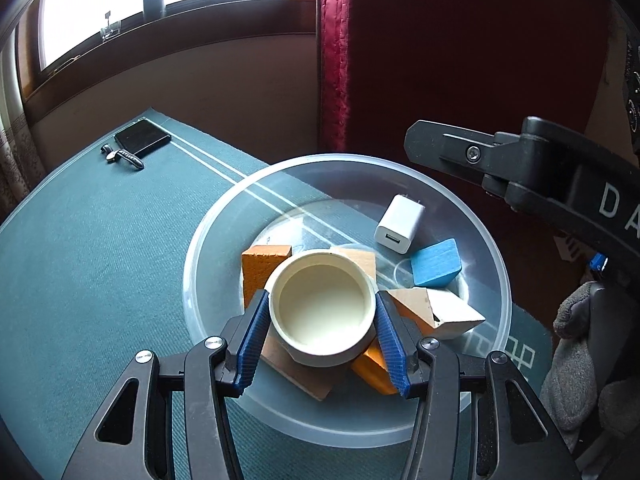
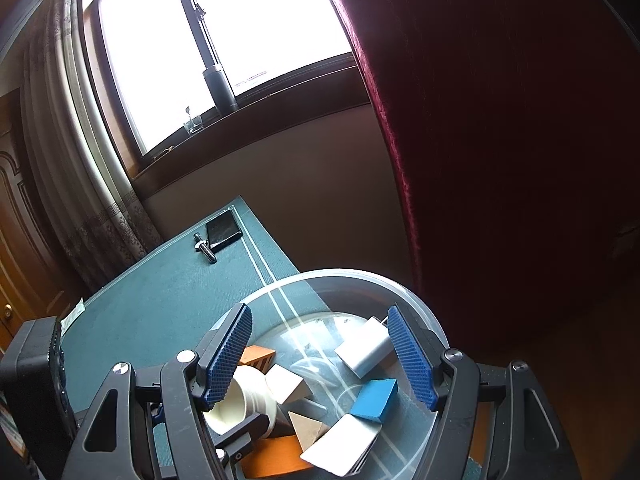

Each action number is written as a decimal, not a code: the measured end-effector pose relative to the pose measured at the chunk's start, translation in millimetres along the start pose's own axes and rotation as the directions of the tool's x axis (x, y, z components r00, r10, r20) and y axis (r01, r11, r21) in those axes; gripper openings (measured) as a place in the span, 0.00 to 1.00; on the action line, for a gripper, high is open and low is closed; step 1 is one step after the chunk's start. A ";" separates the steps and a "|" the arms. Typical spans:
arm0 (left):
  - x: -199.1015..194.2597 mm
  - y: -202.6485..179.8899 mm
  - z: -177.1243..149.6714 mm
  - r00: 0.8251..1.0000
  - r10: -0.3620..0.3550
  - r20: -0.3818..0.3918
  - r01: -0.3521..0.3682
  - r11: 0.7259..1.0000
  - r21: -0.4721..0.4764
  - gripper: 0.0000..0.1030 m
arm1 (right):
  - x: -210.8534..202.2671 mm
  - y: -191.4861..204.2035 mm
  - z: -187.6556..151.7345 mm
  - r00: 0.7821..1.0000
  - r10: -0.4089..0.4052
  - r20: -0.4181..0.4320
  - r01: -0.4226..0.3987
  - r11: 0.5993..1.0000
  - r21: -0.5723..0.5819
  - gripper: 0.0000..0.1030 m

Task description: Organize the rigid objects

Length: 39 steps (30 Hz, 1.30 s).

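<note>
Two blue pads of my left hand-held gripper (image 1: pixel 322 318) clamp the cream cup (image 1: pixel 323 307) above the clear bowl (image 1: pixel 208 240); I should lower it gently between blocks. My right hand-held gripper (image 2: pixel 320 356) hovers open, empty.

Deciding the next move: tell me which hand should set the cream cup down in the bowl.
Left. The left gripper already clamps the cream cup above the clear bowl; the right gripper hovers open, empty.

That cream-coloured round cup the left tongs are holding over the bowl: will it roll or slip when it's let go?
The cream cup looks rigid and smooth, so it may slip. It hangs above uneven blocks in the clear bowl, so it probably tips. On its side, its round wall would likely roll.
</note>
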State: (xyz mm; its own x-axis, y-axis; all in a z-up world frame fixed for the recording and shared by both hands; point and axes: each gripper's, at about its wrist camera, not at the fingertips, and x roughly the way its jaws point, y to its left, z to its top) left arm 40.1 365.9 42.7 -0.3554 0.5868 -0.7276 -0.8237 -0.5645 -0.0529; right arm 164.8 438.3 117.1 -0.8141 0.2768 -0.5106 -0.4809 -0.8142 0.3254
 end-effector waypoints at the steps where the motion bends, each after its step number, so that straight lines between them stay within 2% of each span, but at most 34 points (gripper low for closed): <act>1: 0.5 0.3 0.2 1.000 -0.006 0.002 0.006 1.000 -0.003 0.52 | -0.1 0.0 0.1 1.000 0.001 0.000 -0.001 1.000 0.001 0.72; 4: 2.4 3.4 0.1 1.000 -0.029 0.006 0.029 0.999 -0.022 0.54 | 0.4 0.7 0.0 1.000 0.003 -0.001 -0.003 1.000 -0.002 0.72; 7: 2.7 9.1 -1.3 1.000 -0.024 0.006 0.024 0.998 -0.062 0.69 | 1.7 2.0 -0.3 1.000 0.002 -0.004 -0.002 1.000 -0.005 0.72; 11: -2.1 13.9 -2.3 1.000 -0.020 0.013 0.021 0.996 -0.082 0.69 | 0.6 -1.5 0.7 1.000 -0.008 0.000 0.008 1.000 0.010 0.72; 17: -13.0 15.1 -5.3 1.000 -0.017 0.021 0.019 0.997 -0.078 0.70 | -0.8 -8.6 1.6 1.000 -0.028 0.003 0.028 0.999 0.042 0.83; 19: -17.4 14.6 -6.9 1.000 -0.007 0.020 0.009 0.997 -0.073 0.71 | -1.1 -9.7 1.6 1.000 -0.030 0.002 0.030 0.998 0.046 0.91; 21: -23.4 14.2 -9.1 1.000 0.002 0.027 0.000 0.998 -0.068 0.73 | -1.9 -10.9 0.7 1.000 -0.031 0.000 0.031 0.998 0.050 0.93; 27: -45.0 18.7 -14.3 0.996 0.064 0.060 -0.060 0.996 -0.061 0.79 | -8.8 -11.9 -4.1 0.998 -0.058 -0.011 0.058 0.998 0.034 0.99; 33: -67.5 29.5 -20.2 0.986 0.140 0.092 -0.132 0.987 -0.088 0.81 | -22.4 -15.9 -14.1 0.993 -0.110 -0.050 0.109 0.994 -0.009 0.99; 39: -89.7 35.6 -24.5 0.972 0.197 0.127 -0.181 0.975 -0.125 0.87 | -36.5 -0.7 -30.7 0.984 -0.161 -0.071 0.152 0.981 -0.121 0.99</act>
State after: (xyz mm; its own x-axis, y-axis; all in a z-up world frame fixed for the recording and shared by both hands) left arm 53.5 279.0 89.3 -0.5638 0.5331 -0.6309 -0.6838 -0.7297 -0.0056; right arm 204.8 413.1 111.1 -0.7010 0.3673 -0.6113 -0.5558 -0.8185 0.1455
